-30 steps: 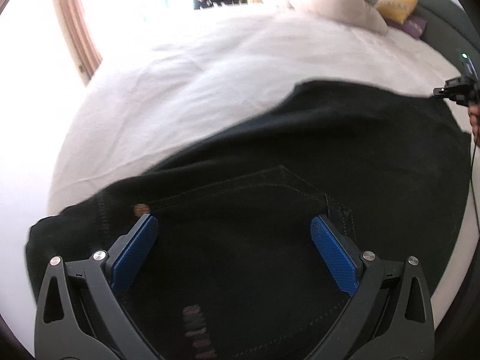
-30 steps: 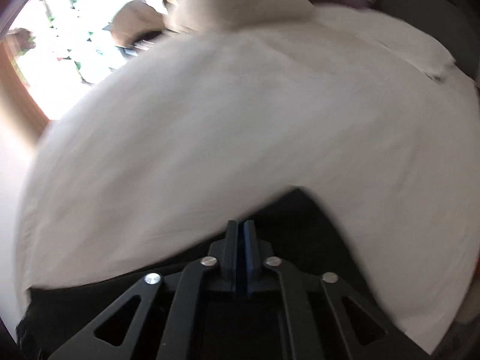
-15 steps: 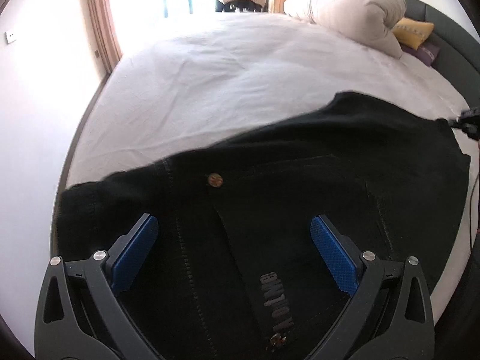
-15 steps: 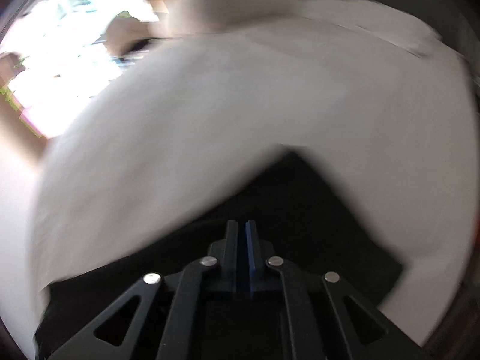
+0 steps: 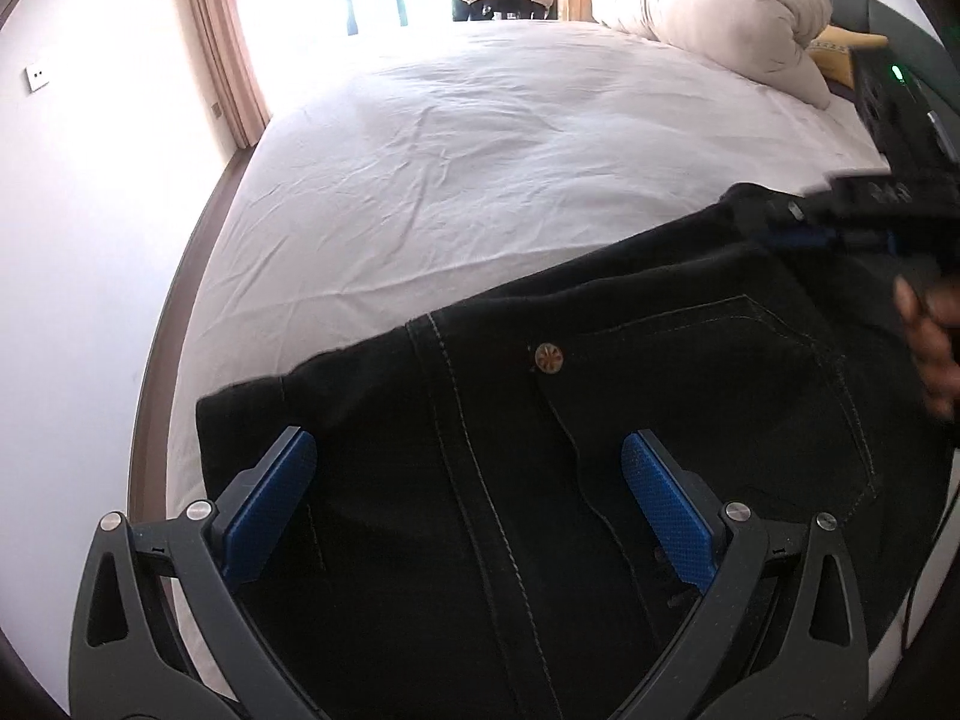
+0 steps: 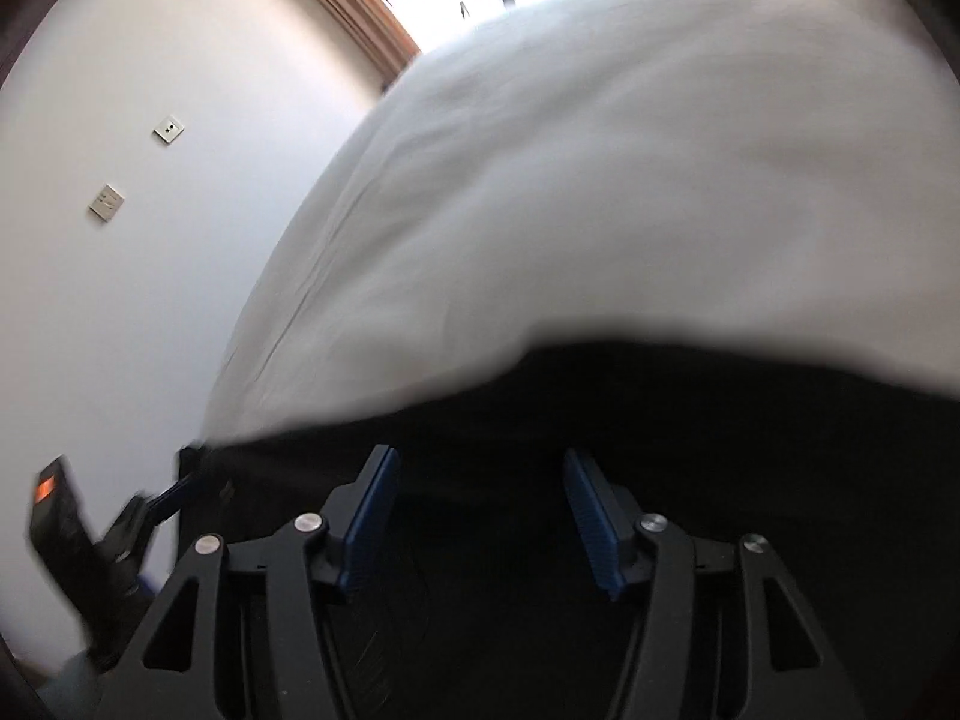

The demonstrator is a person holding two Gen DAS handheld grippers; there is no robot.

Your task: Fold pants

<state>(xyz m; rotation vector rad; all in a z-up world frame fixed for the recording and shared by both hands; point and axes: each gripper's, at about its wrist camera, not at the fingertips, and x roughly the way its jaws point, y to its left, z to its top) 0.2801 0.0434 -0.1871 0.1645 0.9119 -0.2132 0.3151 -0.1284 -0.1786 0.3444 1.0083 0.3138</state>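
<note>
Black pants (image 5: 660, 420) lie folded on the white bed (image 5: 480, 150), back pocket and a metal rivet (image 5: 549, 357) facing up. My left gripper (image 5: 468, 468) is open just above the pants near their left edge, holding nothing. My right gripper (image 6: 477, 480) is open over the dark cloth (image 6: 600, 420); the view is blurred. In the left wrist view the right gripper (image 5: 798, 228) sits at the pants' far right edge. In the right wrist view the left gripper (image 6: 162, 498) shows at the lower left.
A rolled beige duvet (image 5: 720, 6) and a yellow cushion (image 5: 840, 54) lie at the head of the bed. A white wall (image 5: 72, 240) with a socket and a curtain (image 5: 222, 30) stands left. The bed's left edge (image 5: 180, 300) is close.
My right gripper has opened and let go of the pants after carrying their edge over. The left gripper has pulled back and stayed open. The pants now lie folded.
</note>
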